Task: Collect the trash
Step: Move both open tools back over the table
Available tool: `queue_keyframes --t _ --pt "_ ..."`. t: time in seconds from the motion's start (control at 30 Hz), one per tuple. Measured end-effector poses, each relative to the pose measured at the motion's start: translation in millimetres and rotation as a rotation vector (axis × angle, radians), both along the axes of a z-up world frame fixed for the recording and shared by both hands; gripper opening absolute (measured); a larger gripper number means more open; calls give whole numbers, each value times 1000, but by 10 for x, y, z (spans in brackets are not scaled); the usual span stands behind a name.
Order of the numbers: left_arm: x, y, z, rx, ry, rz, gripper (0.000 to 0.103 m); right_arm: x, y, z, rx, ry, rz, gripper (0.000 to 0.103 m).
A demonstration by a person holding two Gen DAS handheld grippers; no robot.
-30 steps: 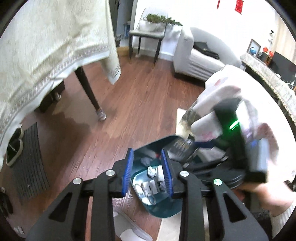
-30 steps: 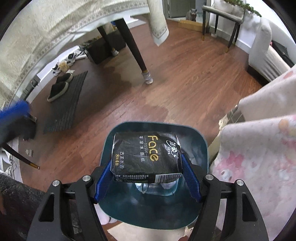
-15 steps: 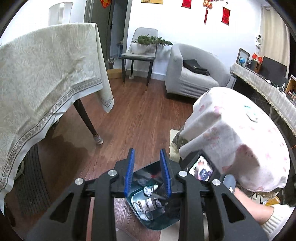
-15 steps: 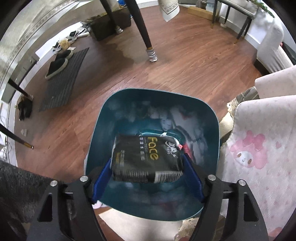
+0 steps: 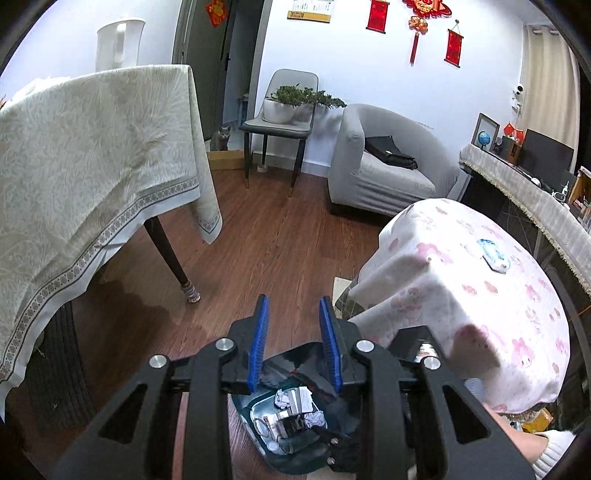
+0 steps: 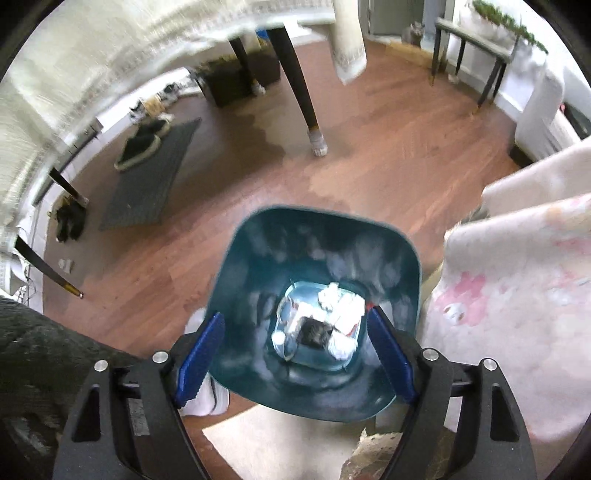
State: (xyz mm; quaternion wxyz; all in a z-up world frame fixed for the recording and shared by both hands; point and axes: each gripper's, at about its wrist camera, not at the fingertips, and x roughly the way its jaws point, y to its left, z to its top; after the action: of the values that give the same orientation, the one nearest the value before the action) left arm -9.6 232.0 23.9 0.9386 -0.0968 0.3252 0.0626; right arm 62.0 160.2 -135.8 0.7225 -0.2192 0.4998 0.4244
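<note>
Right wrist view: I am holding my right gripper (image 6: 293, 352) wide open and empty directly above the teal trash bin (image 6: 255, 258), crumpled trash (image 6: 325, 317) lying inside. Beside the bin, my left gripper (image 5: 294, 347) is hovering narrowly parted, gripping nothing.

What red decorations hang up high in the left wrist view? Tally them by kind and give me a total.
red scrolls: 2
red knot with tassel: 1
red diamond paper: 1
Total: 4
</note>
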Motion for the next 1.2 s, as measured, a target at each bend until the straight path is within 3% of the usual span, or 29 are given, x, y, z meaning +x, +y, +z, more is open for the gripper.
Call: queue_keyframes --t 0.1,0.3,0.57,0.83,1.0,1.07,1.1,1.2 --pt "42 -31 37 2 -9 9 30 -42 -102 253 58 -41 10 73" --pt "140 -136 100 -3 -27 12 30 -16 -329 776 157 -135 -4 69" --pt "294 -324 162 -5 -56 -6 30 202 -845 1328 256 -253 -128 65" --pt "528 -659 118 9 -35 -67 38 586 -1473 1557 295 -312 -332 65" --pt "677 -850 91 12 -25 -112 43 788 -1836 1581 234 -398 -476 65" --pt "764 -917 65 4 -17 -127 43 853 -1977 1583 234 -407 -517 70" --pt "822 -965 54 3 -10 -135 43 884 -2052 1555 244 -406 -543 79" --pt "941 -1098 47 25 -4 -150 47 999 -2286 1502 248 -400 -612 82"
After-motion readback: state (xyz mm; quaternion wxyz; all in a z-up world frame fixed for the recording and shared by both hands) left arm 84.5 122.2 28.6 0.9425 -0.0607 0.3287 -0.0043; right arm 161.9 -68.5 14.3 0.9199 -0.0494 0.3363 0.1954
